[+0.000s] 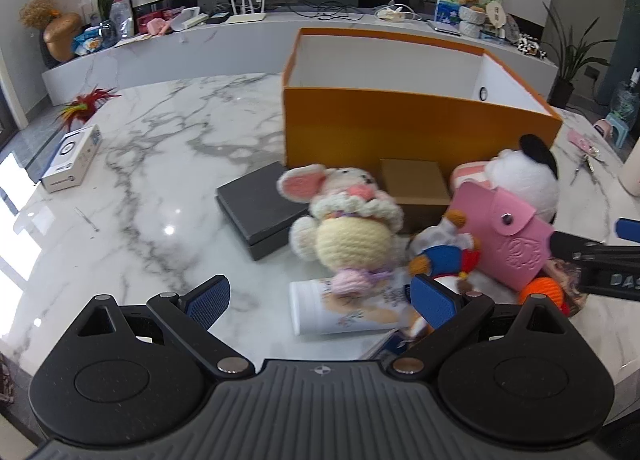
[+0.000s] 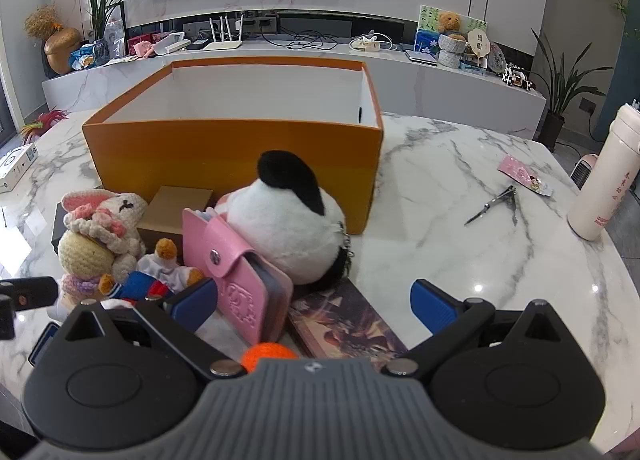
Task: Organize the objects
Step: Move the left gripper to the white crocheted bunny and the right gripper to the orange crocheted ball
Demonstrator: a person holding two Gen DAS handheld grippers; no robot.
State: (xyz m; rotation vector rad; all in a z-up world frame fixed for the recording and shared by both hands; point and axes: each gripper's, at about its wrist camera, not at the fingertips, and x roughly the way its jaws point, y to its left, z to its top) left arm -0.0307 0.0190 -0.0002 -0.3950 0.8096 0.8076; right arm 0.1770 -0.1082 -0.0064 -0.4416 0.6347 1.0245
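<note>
- We see an open orange box (image 1: 400,127) standing on the marble bench (image 1: 160,163), its white inside bare in both views; we judge it to be the place the loose things are meant to go.
- The things to be sorted lie in a heap just in front of the box's near wall: a knitted rabbit (image 1: 344,215), a panda plush (image 2: 288,227), a pink wallet (image 2: 240,280), a small duck doll (image 1: 448,252), a grey box (image 1: 256,207), a brown box (image 1: 416,183), a white cup (image 1: 344,312) on its side and a book (image 2: 348,324) lying flat.
- The wallet leans against the panda, and the rabbit rests partly on the grey box.
- The left gripper (image 1: 322,298) has its fingers spread wide with nothing pinched; the cup and the rabbit's feet lie just ahead between them.
- The right gripper (image 2: 316,302) is likewise spread and empty, with the wallet and the book ahead of it.
- We take both to be poised for a first pick, tilted down at the heap.
- Only the right view shows a white flask (image 2: 604,179), nail clippers (image 2: 496,203) and a pink packet (image 2: 524,175).
- Only the left view shows a white carton (image 1: 72,157) in full, and the cup.
</note>
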